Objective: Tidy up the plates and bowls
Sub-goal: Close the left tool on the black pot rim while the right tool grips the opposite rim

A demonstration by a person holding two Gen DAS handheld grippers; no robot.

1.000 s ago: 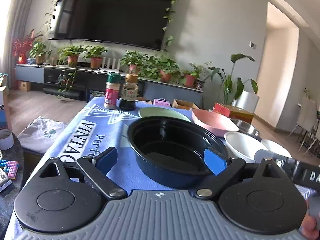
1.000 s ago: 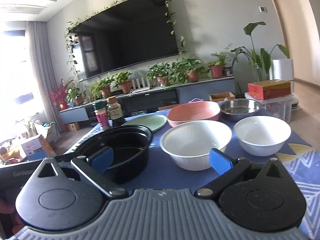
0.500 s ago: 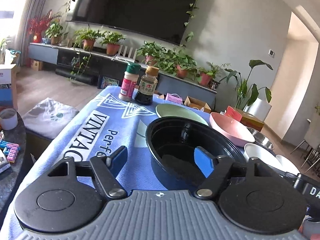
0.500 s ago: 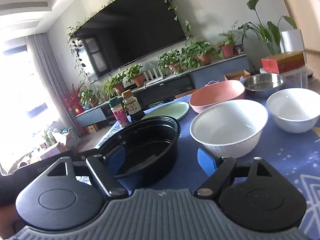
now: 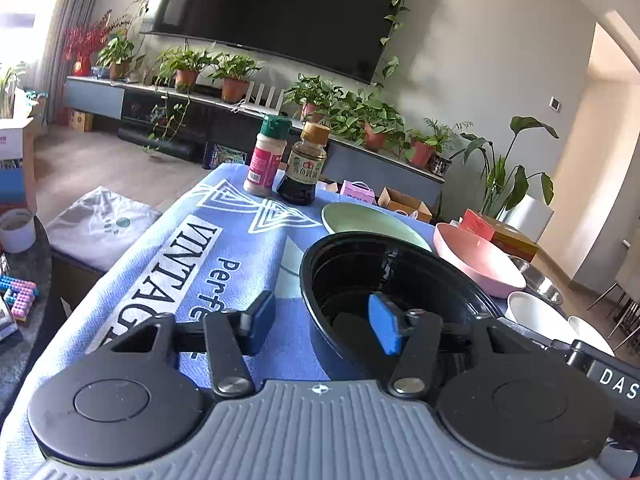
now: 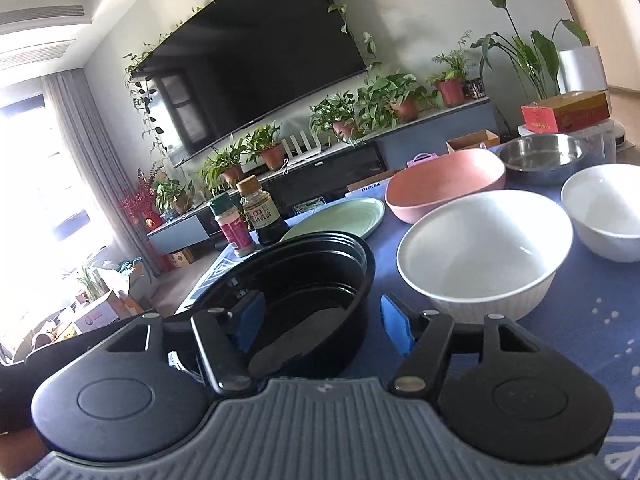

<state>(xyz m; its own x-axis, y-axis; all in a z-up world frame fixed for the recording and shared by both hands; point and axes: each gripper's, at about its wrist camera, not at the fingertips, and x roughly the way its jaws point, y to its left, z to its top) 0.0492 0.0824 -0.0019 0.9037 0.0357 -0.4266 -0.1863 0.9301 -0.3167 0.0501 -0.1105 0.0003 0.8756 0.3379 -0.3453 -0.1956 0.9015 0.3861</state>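
A black bowl (image 5: 384,272) stands on the blue cloth; it also shows in the right wrist view (image 6: 304,280). My left gripper (image 5: 322,320) is open and straddles the bowl's left wall, right finger inside. My right gripper (image 6: 320,320) is open and straddles its right wall, left finger inside. Behind are a green plate (image 6: 340,216), a pink bowl (image 6: 444,184), a big white bowl (image 6: 484,248), a small white bowl (image 6: 608,208) and a steel bowl (image 6: 540,156).
A spice jar (image 5: 266,156) and a soy sauce bottle (image 5: 305,164) stand at the table's far edge. The blue cloth (image 5: 168,264) with white lettering covers the left of the table. A low side table with toy bricks (image 5: 20,292) stands far left.
Both grippers have moved in on the black bowl and narrowed a little; each now has one finger inside its rim. The bowl has not moved.
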